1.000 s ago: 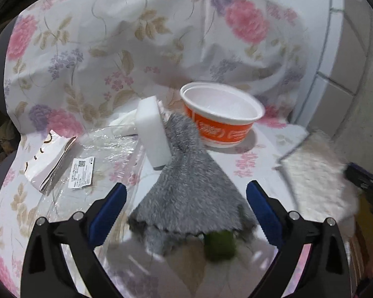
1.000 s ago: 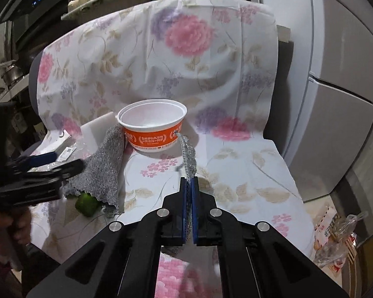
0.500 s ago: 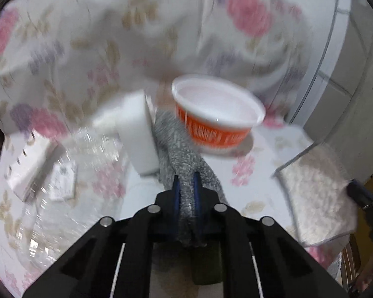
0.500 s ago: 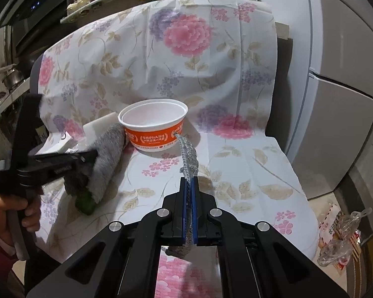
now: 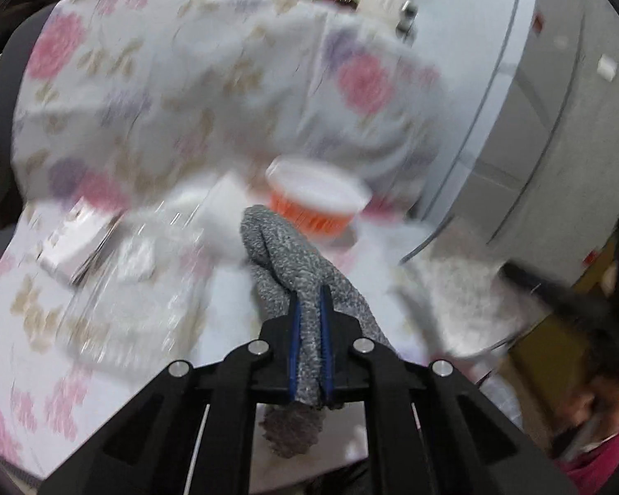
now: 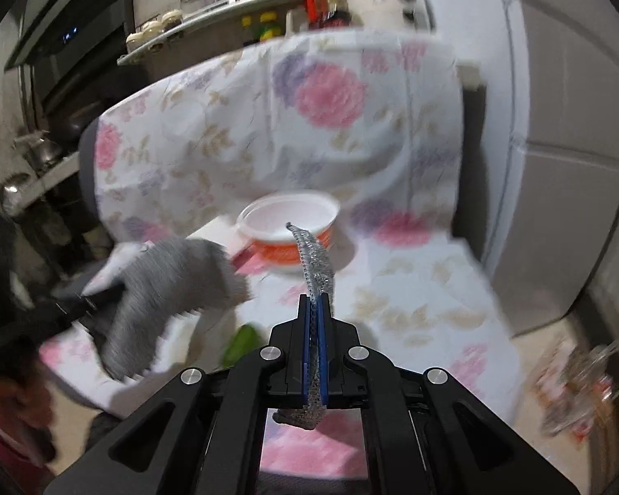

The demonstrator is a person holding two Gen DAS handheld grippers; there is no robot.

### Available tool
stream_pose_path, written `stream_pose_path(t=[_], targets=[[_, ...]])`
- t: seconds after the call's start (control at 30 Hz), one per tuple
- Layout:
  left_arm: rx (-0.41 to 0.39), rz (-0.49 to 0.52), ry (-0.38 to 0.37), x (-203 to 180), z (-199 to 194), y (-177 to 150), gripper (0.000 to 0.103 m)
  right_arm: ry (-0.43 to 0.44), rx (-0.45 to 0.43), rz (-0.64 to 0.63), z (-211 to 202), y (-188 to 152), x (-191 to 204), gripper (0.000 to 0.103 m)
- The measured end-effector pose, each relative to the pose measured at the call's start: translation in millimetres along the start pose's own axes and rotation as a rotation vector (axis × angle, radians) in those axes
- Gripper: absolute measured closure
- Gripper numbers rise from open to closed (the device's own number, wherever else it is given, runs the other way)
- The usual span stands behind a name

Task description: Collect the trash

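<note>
The left tongs [image 5: 309,321], spread wide a moment ago, are now pinching the grey cloth [image 5: 284,264] and lifting it clear of the flowered seat cover [image 6: 412,301], exposing a green item [image 6: 243,342]. The right tongs [image 6: 317,317] are clamping a mesh scrap [image 6: 315,260], both near the orange bowl [image 6: 289,222].

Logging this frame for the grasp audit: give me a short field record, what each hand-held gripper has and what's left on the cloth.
left hand-held gripper: shut on grey cloth, lifted off the surface
right hand-held gripper: shut on thin mesh rag
surface: flowered sheet draped over a seat
bowl: orange and white, upright on the sheet, looks empty
green object: on the sheet, below the grey cloth
white block: left of the bowl
image quality: motion blur in both views
</note>
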State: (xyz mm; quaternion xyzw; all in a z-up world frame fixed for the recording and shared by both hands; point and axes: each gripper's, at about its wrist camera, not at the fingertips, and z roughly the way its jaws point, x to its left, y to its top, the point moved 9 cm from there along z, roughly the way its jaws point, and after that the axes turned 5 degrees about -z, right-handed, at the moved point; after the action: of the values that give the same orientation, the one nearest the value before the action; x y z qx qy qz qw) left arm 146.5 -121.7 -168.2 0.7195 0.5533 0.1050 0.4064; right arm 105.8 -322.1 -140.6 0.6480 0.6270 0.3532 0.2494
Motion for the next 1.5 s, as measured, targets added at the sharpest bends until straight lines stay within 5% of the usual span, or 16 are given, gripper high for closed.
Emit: stream_pose_path(t=[0.13,0.27,0.37,0.47,0.63,0.87,0.9,1.03,1.33,1.5], targets=[[0.081,0.0,0.084,18,20,-35,0.095,-0.078,0.133,0.044,37,-33,-19,0.099],[0.087,0.003,0.095,21,24,-41,0.08,-0.15,0.195,0.043,51,-49,-35,0.094],[0.08,-0.016,0.08,25,22,-41,0.058,-0.17,0.182,0.022,44,-49,-36,0.092],[0.059,-0.046,0.05,24,15,-41,0.043,-0.178,0.147,0.002,35,-46,-36,0.069],[0.059,-0.022,0.083,16,23,-39,0.033,-0.183,0.105,-0.016,22,-43,-34,0.062],[0.11,0.024,0.177,13,58,-41,0.036,-0.138,0.079,-0.033,12,-47,-24,0.055],[0.112,0.027,0.182,13,60,-42,0.04,-0.123,0.076,-0.041,11,-48,-21,0.052],[0.091,0.051,0.178,10,56,-40,0.089,-0.106,0.104,-0.073,18,-54,-16,0.044],[-0.076,0.027,0.008,-12,-18,-1,0.091,-0.127,0.206,-0.103,57,-71,-18,0.038],[-0.053,0.033,-0.01,-7,-16,-5,0.091,-0.187,0.208,-0.031,61,-74,-41,0.038]])
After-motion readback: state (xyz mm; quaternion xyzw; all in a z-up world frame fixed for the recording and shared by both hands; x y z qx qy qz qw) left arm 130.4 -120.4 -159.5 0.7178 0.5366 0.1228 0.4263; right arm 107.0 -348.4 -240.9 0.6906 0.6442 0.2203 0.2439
